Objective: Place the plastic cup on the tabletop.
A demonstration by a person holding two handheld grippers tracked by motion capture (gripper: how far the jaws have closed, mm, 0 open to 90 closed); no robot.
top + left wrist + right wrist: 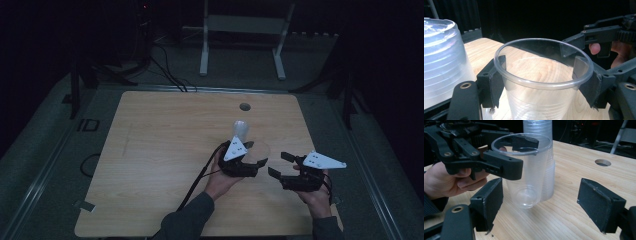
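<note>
2 grippers are over the tabletop (150, 150) toward its right near edge. My left gripper (541, 82) clamps 1 clear cup (541, 95) just below its rim, upright, beside the stack of cups (546, 157). My right gripper (541, 205) is spread wide, holding nothing, just beside that cup.
</note>
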